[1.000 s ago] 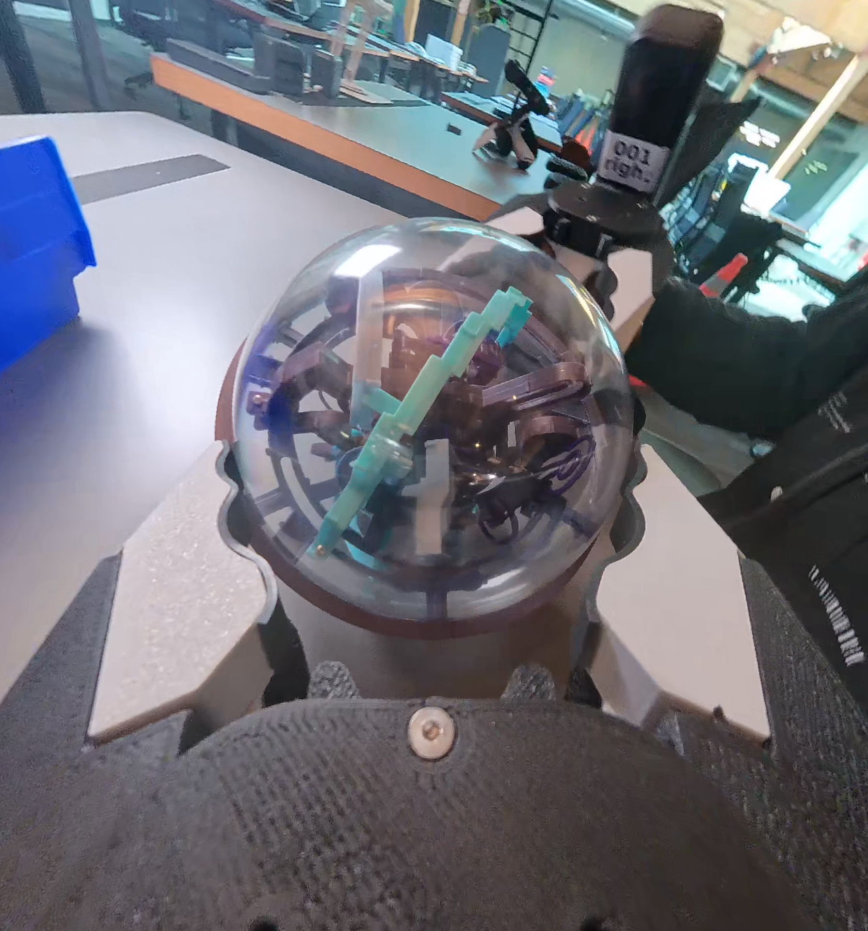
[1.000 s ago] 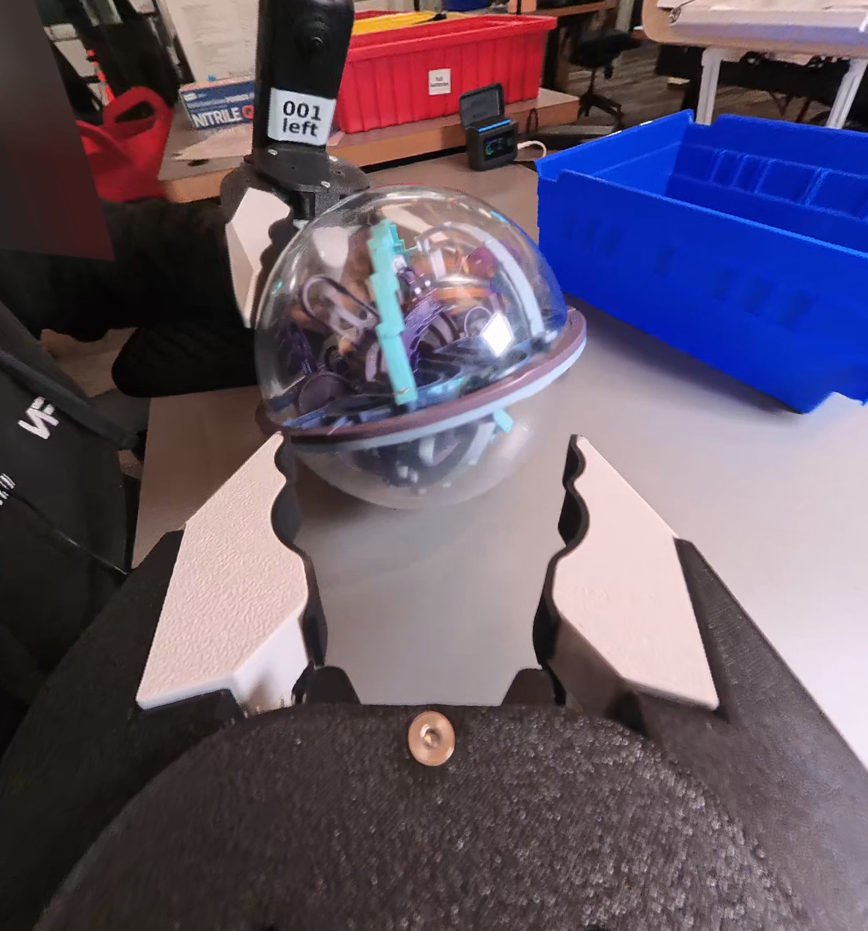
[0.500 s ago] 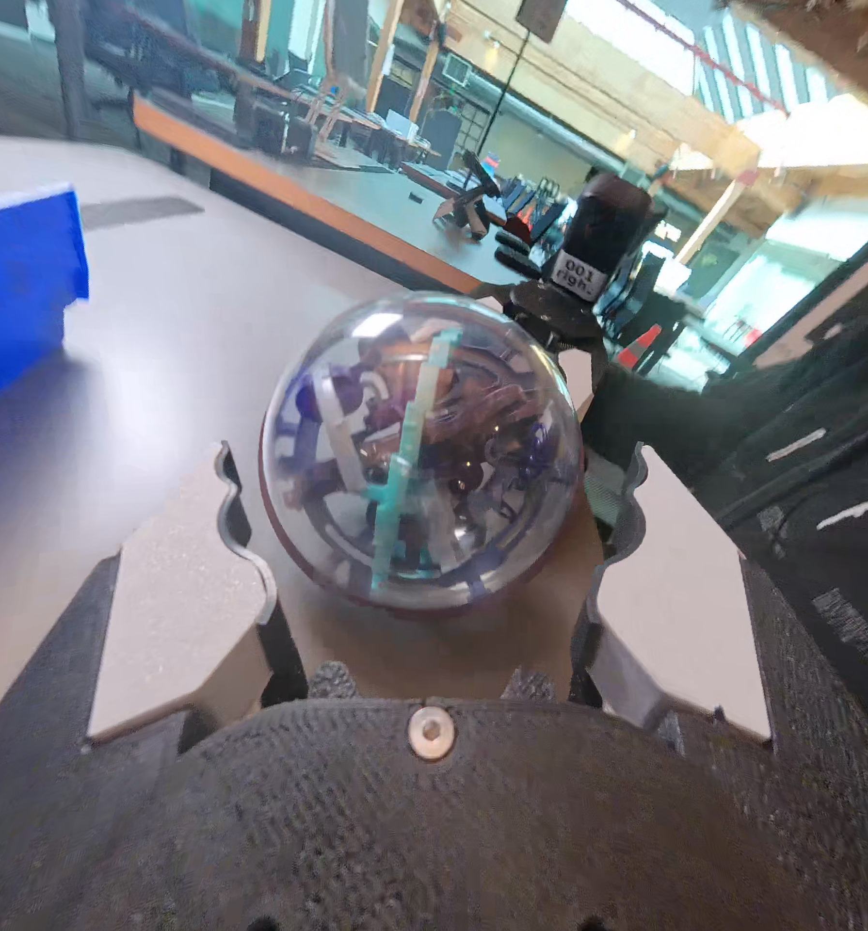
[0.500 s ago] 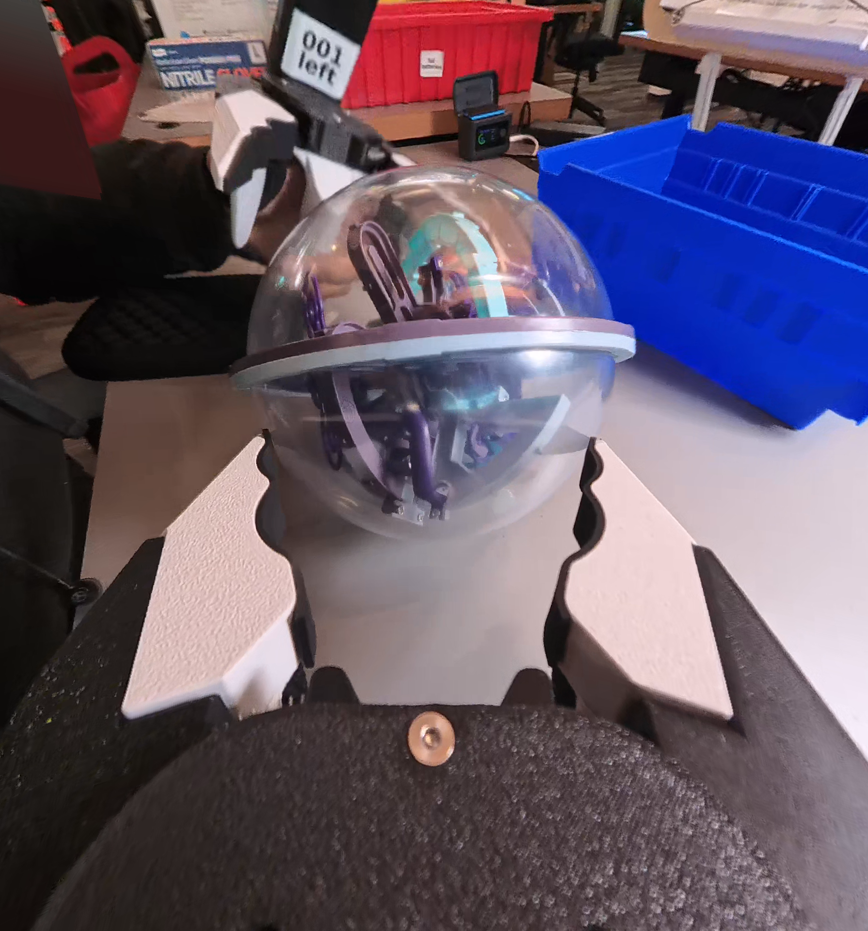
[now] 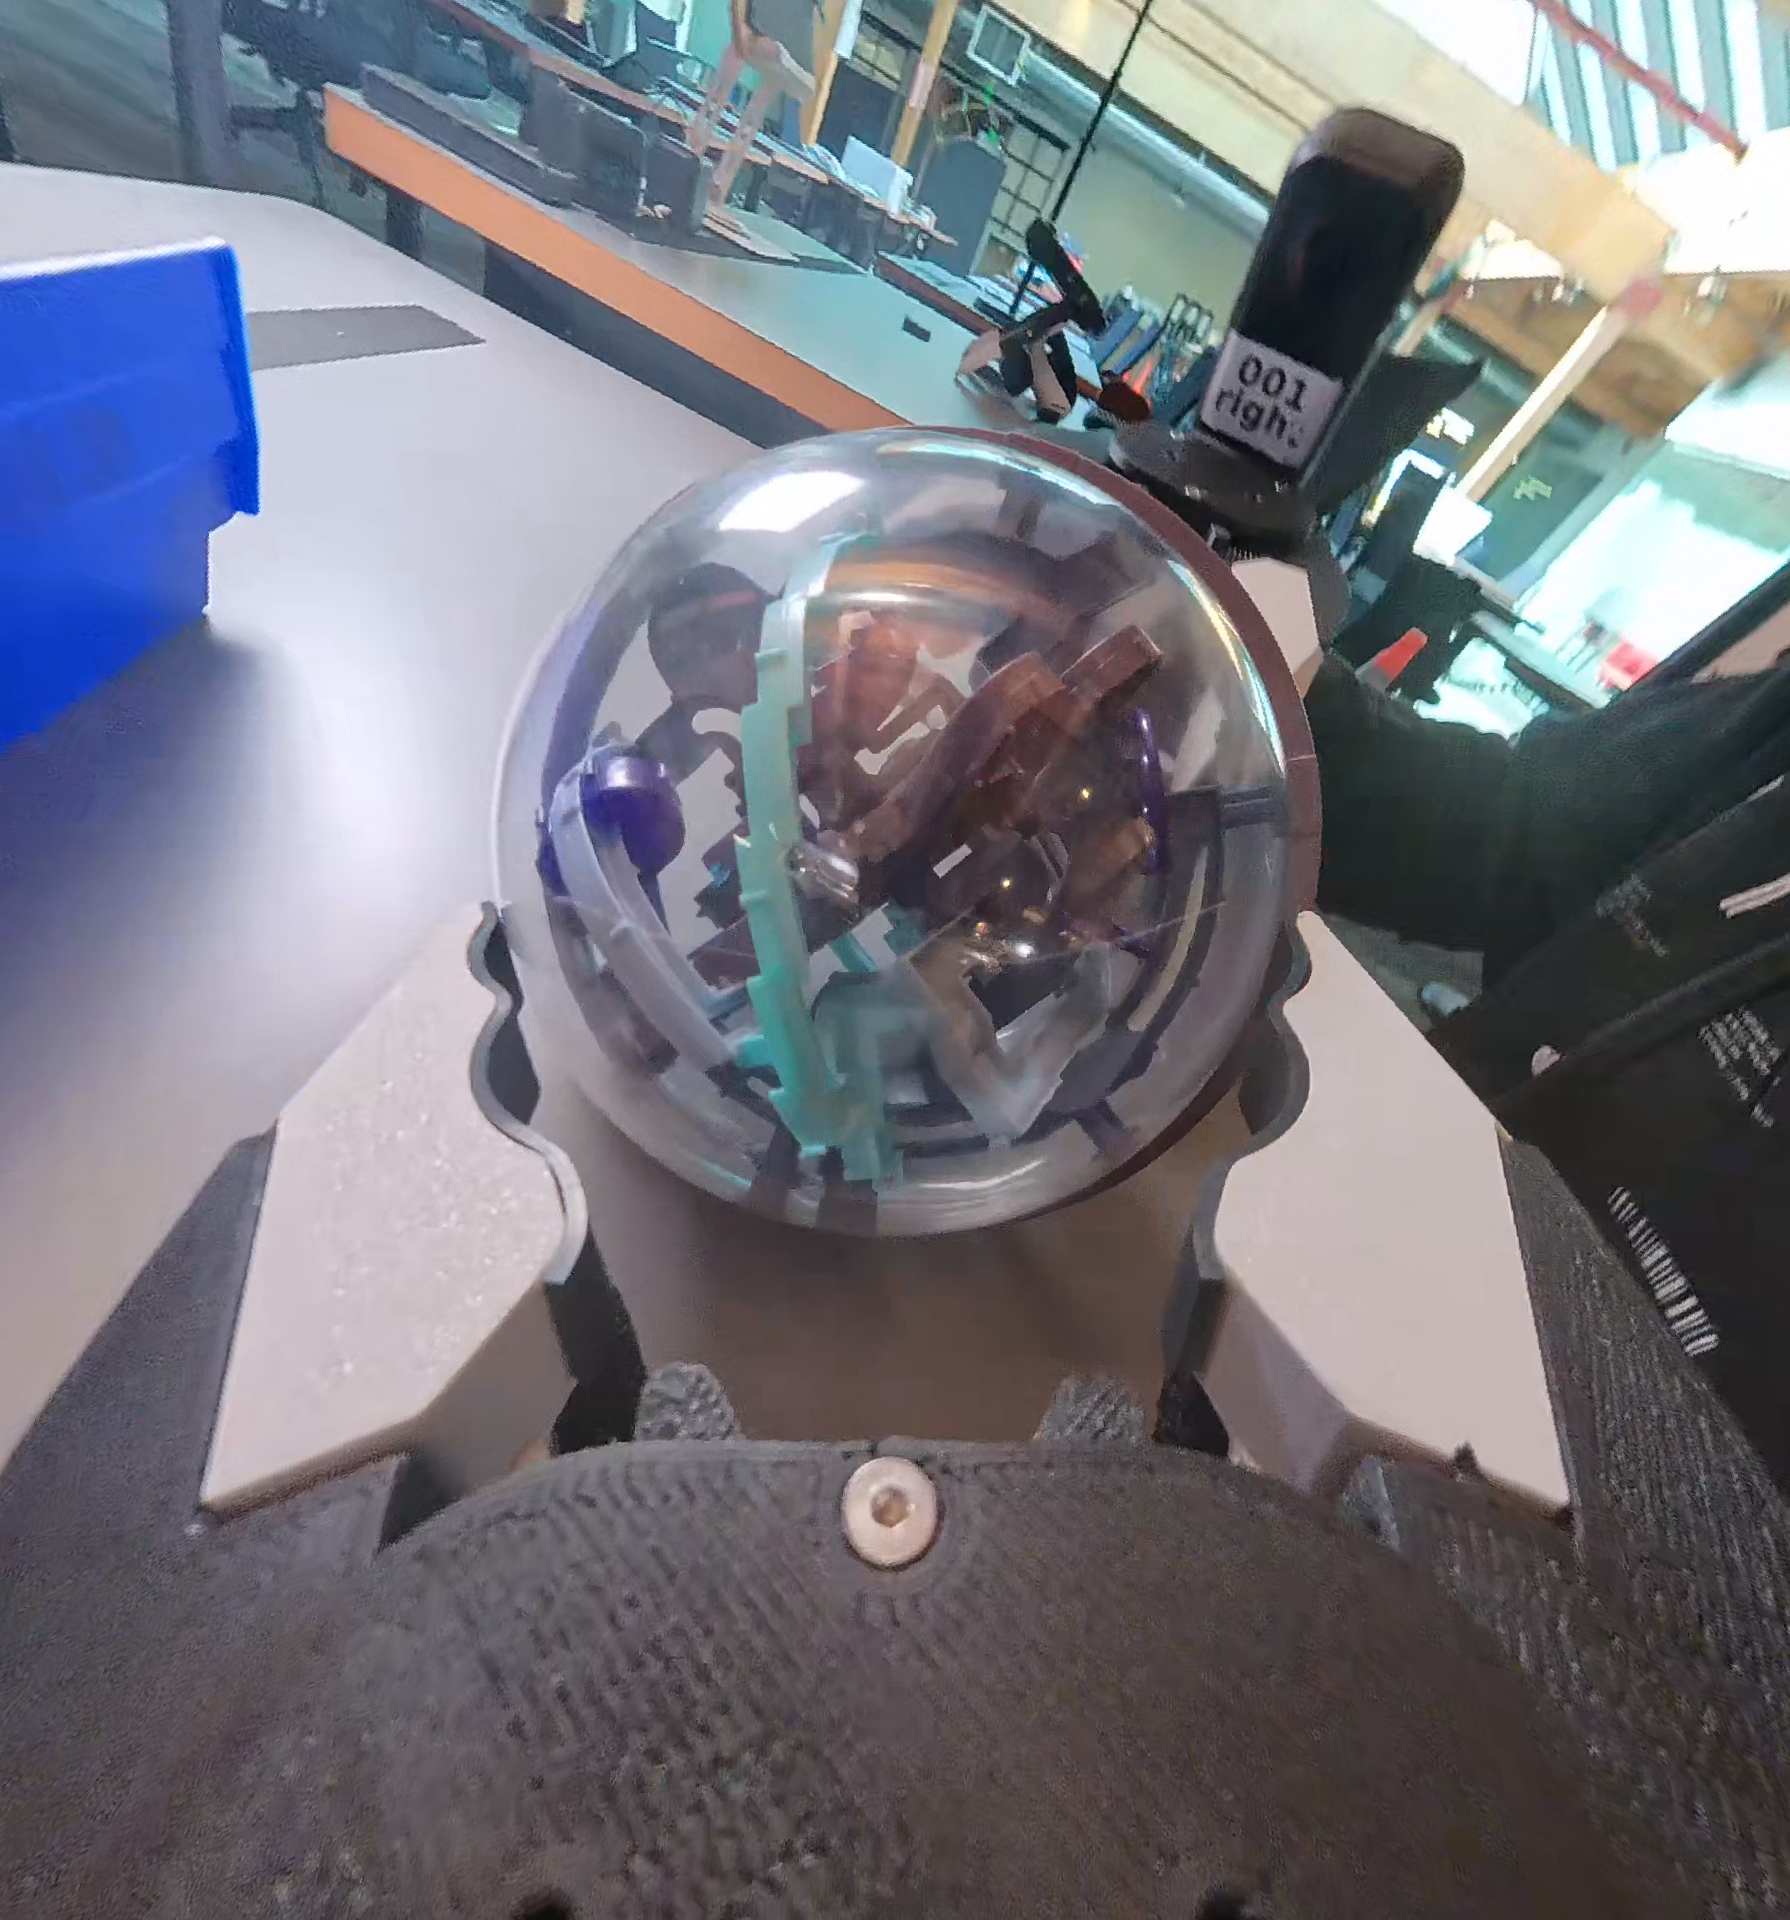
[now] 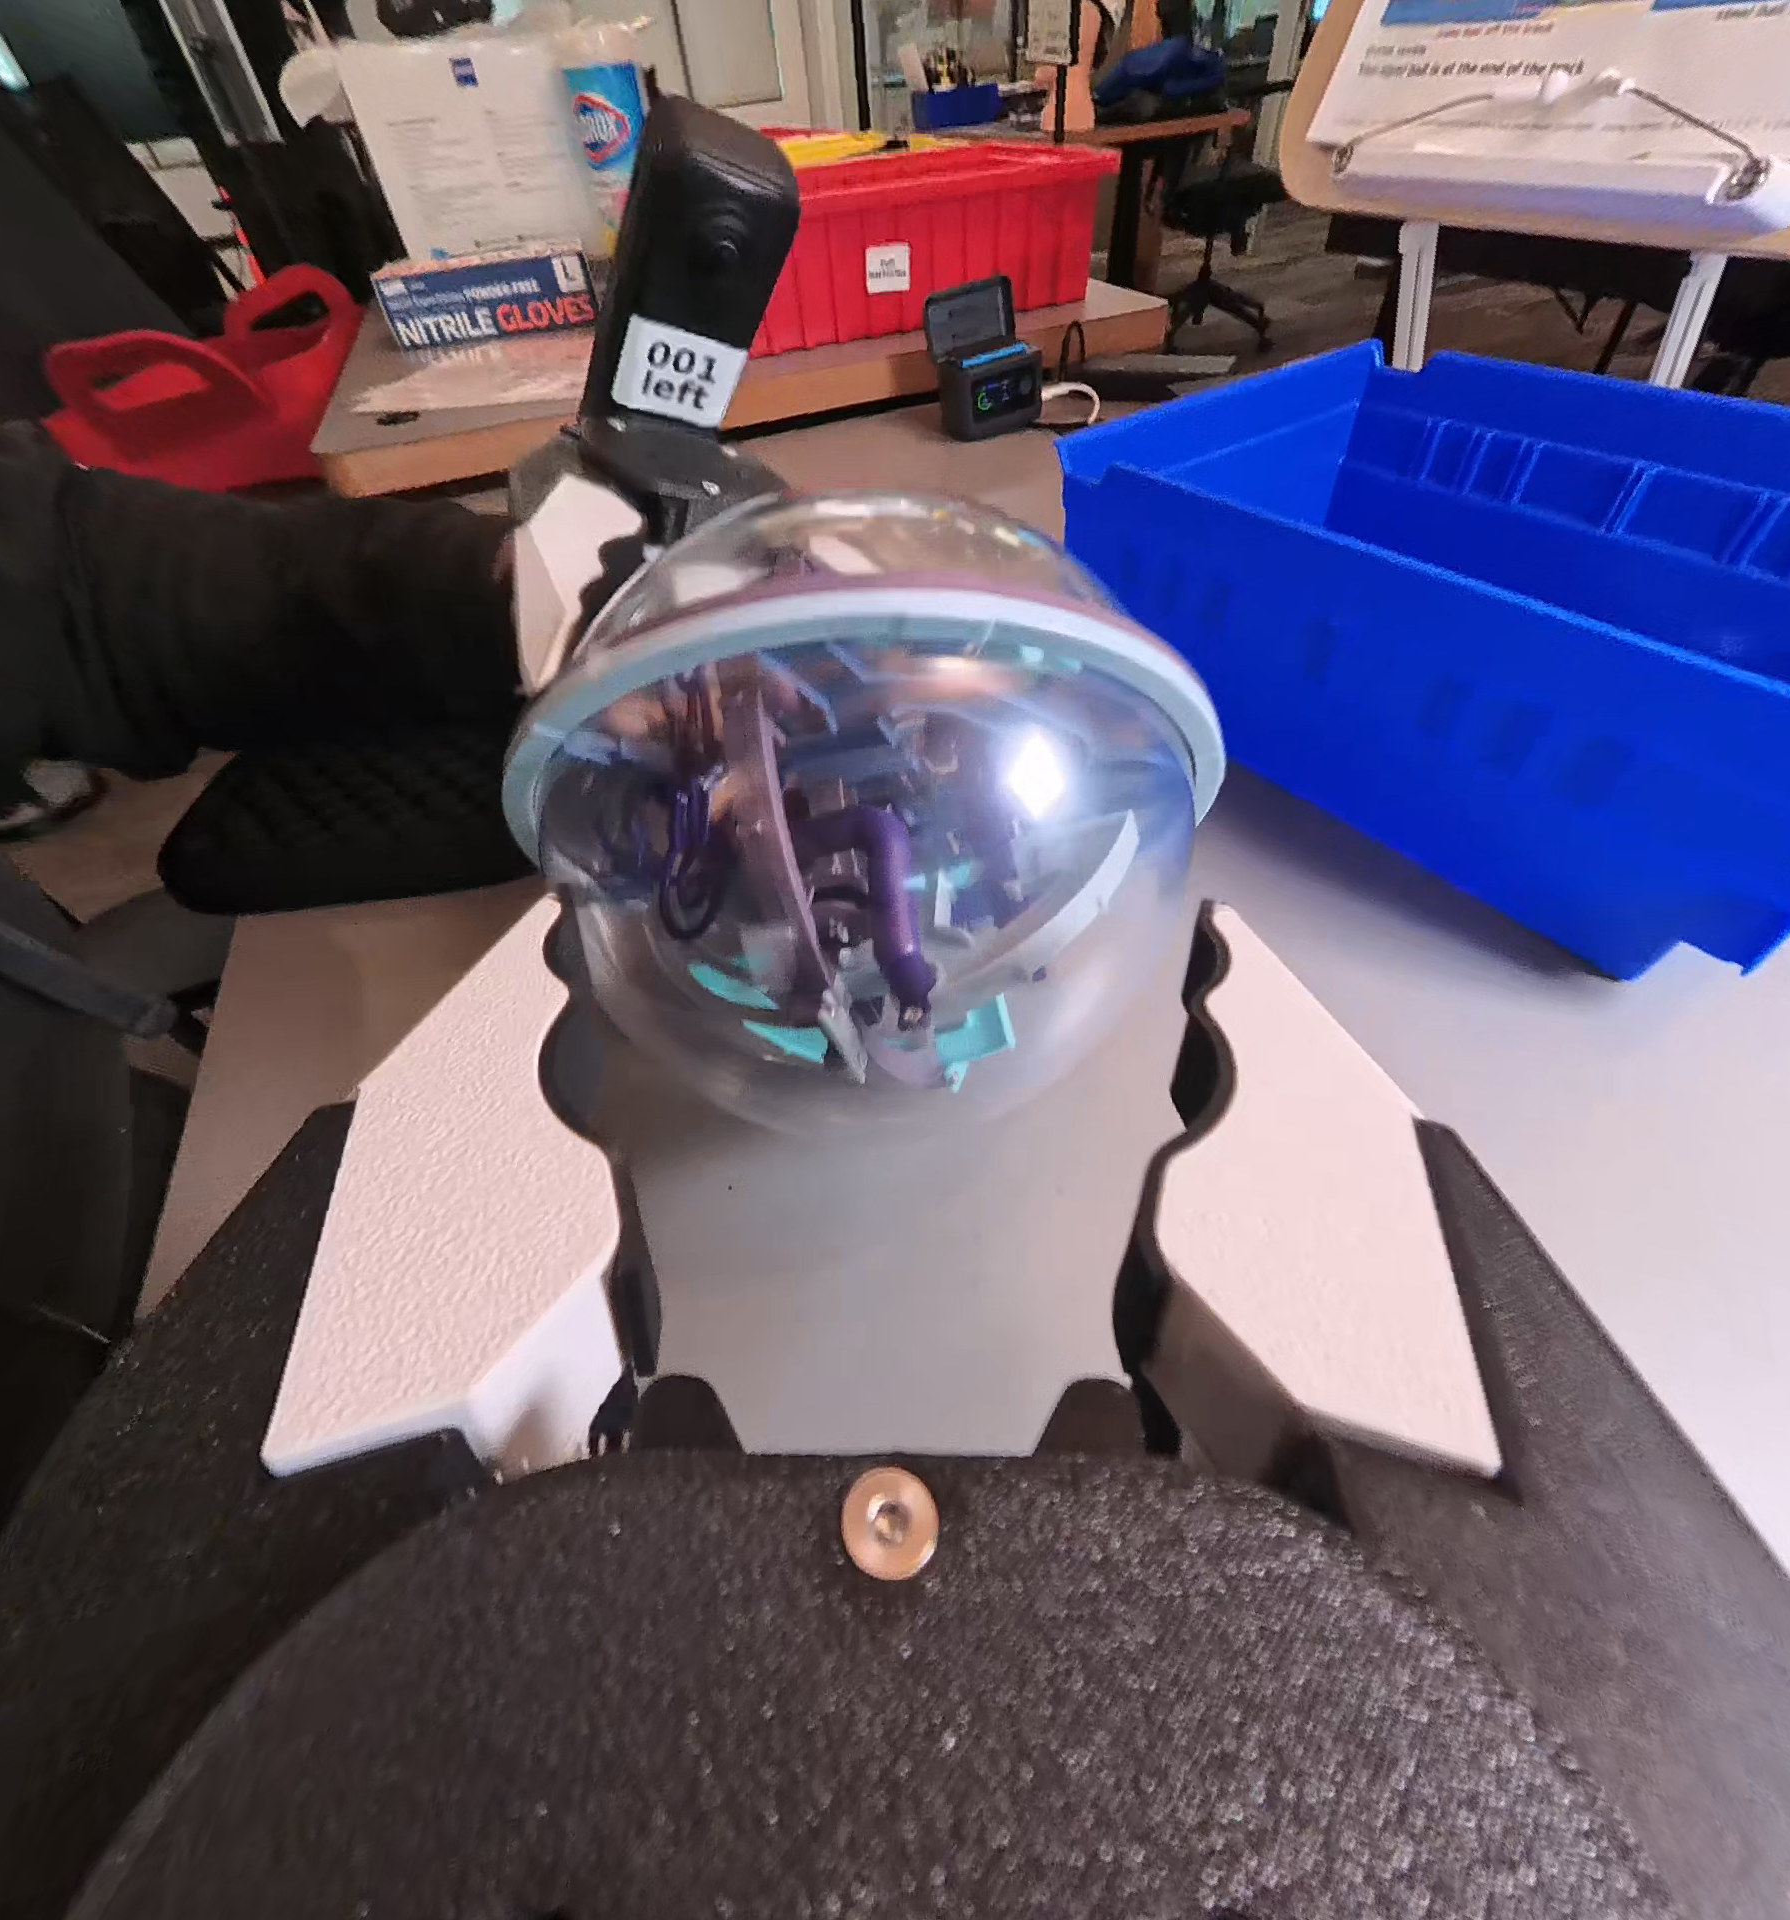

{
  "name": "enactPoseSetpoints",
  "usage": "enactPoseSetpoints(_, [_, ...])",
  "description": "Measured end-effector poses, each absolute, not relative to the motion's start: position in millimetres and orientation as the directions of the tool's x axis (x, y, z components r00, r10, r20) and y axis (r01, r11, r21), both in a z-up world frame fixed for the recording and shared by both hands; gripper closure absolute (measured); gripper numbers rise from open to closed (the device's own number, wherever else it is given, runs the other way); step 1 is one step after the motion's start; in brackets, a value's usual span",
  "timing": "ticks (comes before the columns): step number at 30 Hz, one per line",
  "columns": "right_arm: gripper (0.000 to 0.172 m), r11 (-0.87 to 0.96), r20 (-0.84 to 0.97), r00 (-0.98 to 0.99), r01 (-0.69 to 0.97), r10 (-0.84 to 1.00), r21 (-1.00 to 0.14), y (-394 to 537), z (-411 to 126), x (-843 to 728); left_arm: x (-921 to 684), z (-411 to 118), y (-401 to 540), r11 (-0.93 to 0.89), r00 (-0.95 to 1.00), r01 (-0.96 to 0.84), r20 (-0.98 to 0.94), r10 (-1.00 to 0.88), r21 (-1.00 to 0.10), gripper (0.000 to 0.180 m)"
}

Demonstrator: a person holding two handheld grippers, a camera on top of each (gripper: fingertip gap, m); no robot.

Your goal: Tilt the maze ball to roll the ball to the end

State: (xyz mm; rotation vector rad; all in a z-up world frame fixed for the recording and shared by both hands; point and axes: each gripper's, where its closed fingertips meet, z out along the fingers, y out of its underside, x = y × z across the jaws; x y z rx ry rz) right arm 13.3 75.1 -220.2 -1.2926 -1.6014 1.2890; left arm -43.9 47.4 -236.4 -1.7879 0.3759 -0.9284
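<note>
the clear maze ball (image 5: 906, 831) is seen off the grey table (image 5: 299, 675), pinched at its sides between the spread fingers of the left gripper (image 5: 886, 966). the right gripper (image 6: 875, 961) is spread too; its left fingertip meets the shell, the right fingertip stands apart. a blue bin (image 6: 1493, 644) is noted beside.

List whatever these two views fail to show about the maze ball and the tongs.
- Maze ball, right wrist view: motion blur smears the tracks; the small ball cannot be found.
- Left wrist view: the sphere hides most of the right tongs.
- Right wrist view: the sphere covers the left tongs' fingertips.
- Blue bin: cut off by the left edge.
- Track's end: not identifiable.
</note>
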Motion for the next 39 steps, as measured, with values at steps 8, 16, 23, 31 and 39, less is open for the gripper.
enactPoseSetpoints(8, [0.051, 0.048, -0.041, -0.305, 0.278, 0.952, -0.959, 61.6, -226.4, 8.9, -38.5, -236.0, 43.2, -0.512, 0.531, 0.374, 0.632, -0.565, -0.773, 0.045])
enactPoseSetpoints(16, [0.054, 0.131, -0.031, -0.446, 0.327, 0.894, -0.936, 60.1, -226.1, 7.7, -42.2, -242.8, 18.4, -0.554, 0.524, 0.193, 0.562, -0.639, -0.81, 0.043])
enactPoseSetpoints(23, [0.059, 0.26, 0.027, -0.549, 0.353, 0.835, -0.899, 52.9, -221.1, -7.0, -40.0, -234.0, 29.6, -0.409, 0.621, -0.015, 0.312, -0.719, -0.912, 0.031])
enactPoseSetpoints(31, [0.058, 0.203, 0.009, -0.514, 0.322, 0.857, -0.925, 49.9, -227.7, -3.6, -37.7, -244.6, 27.9, -0.349, 0.631, -0.025, 0.256, -0.732, -0.937, 0.03])
enactPoseSetpoints(39, [0.057, 0.129, -0.042, -0.509, 0.295, 0.86, -0.947, 50.6, -236.7, 5.2, -32.6, -243.3, 25.1, -0.271, 0.645, -0.04, 0.182, -0.742, -0.962, 0.033])
